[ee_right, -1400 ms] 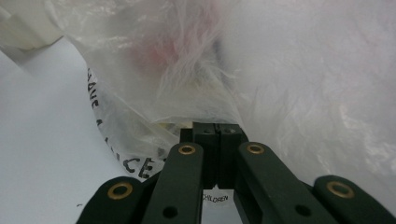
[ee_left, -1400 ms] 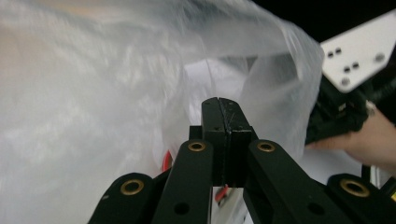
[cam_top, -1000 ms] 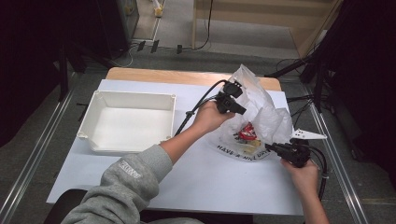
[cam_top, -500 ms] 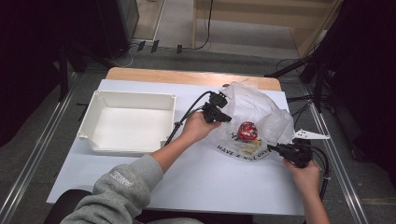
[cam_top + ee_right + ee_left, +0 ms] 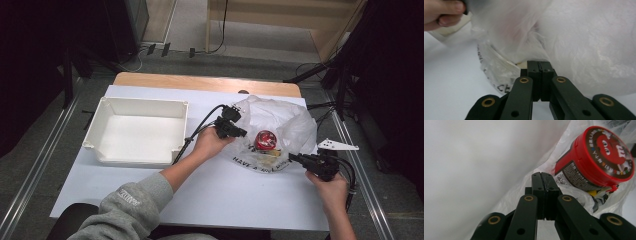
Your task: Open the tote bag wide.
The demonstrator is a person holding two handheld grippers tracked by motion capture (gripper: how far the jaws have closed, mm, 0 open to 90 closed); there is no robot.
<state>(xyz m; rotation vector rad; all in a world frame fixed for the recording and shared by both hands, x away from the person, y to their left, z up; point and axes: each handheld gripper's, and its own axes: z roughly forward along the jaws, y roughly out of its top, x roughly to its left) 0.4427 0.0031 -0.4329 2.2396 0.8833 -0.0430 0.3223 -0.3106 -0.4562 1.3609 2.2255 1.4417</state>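
Observation:
A translucent white plastic bag [image 5: 287,120] with black print lies at the table's right. A red-lidded candy tub [image 5: 265,140] lies on its side in the bag's opened mouth. My left gripper [image 5: 241,132] is at the bag's left edge, shut on the plastic there. In the left gripper view the jaws [image 5: 543,175] meet on thin film, with the tub [image 5: 596,157] just to their right. My right gripper [image 5: 293,158] is shut on the bag's lower right edge. In the right gripper view its closed tips [image 5: 539,63] sit against the crumpled bag [image 5: 586,50].
An empty white tray [image 5: 145,103] stands to the left on the white tabletop [image 5: 235,200]. Cables trail from both grippers. A wooden strip [image 5: 200,82] edges the far side. The other hand [image 5: 444,12] appears at the top left of the right gripper view.
My left gripper has come down and to the left with the bag's edge, spreading the mouth and uncovering the red tub. The right gripper has held its place.

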